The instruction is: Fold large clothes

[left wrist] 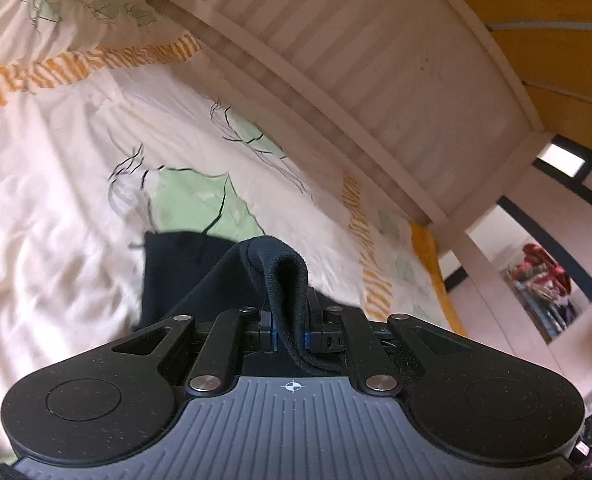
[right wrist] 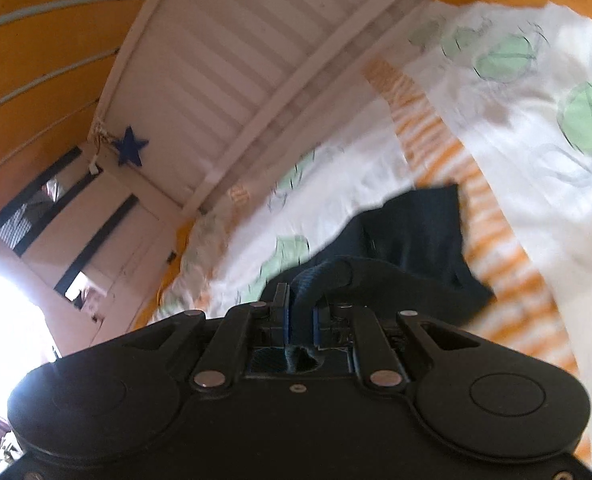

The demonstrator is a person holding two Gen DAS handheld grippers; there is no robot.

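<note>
Left gripper (left wrist: 289, 330), fingers squeezed tight on a thick fold of the dark navy garment (left wrist: 183, 276). Right gripper (right wrist: 300, 320), fingers pinched shut on another bunched edge of that same garment (right wrist: 416, 236). Rest of the cloth hanging and spreading just past the fingertips, over a bed. Underneath, a white duvet cover (left wrist: 55, 184) with green leaf shapes, thin black squiggly lines and orange-and-white striped bands, wrinkled and soft. Orange sheet (left wrist: 428, 248) peeking out at the bed's edge. Behind the bed, a white slatted bed frame (left wrist: 376, 80). Blue star (right wrist: 129, 151) stuck on its corner post in the right wrist view. Farther back, an orange wall (right wrist: 35, 40) with pale lines. Far off, white cupboard doors (left wrist: 496, 312), colorful clothes (left wrist: 544, 280) showing there, a bit blurry.
</note>
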